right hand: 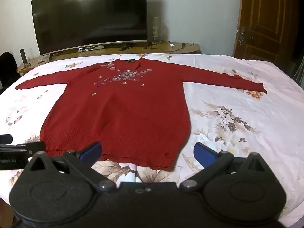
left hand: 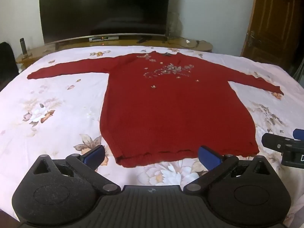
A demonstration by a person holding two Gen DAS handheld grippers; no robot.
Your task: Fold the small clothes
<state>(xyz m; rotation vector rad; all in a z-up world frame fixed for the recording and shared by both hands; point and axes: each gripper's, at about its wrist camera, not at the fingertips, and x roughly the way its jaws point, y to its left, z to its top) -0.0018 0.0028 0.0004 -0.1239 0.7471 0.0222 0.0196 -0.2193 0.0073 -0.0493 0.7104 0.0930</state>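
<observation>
A red knit sweater point(left hand: 174, 110) with sequin flowers on the chest lies flat and face up on the bed, both sleeves spread out sideways, hem nearest me. It also shows in the right wrist view point(right hand: 121, 117). My left gripper point(left hand: 152, 156) is open and empty, held just before the hem's left part. My right gripper point(right hand: 147, 153) is open and empty, held before the hem's right corner. The right gripper also shows at the right edge of the left wrist view point(left hand: 281, 144), and the left gripper at the left edge of the right wrist view point(right hand: 20, 148).
The sweater lies on a pale floral bedsheet point(left hand: 49, 102). Beyond the bed's far edge stands a low wooden cabinet point(left hand: 190, 45) with a large dark TV point(left hand: 104, 9) and cables. A brown door point(left hand: 275, 19) is at the right.
</observation>
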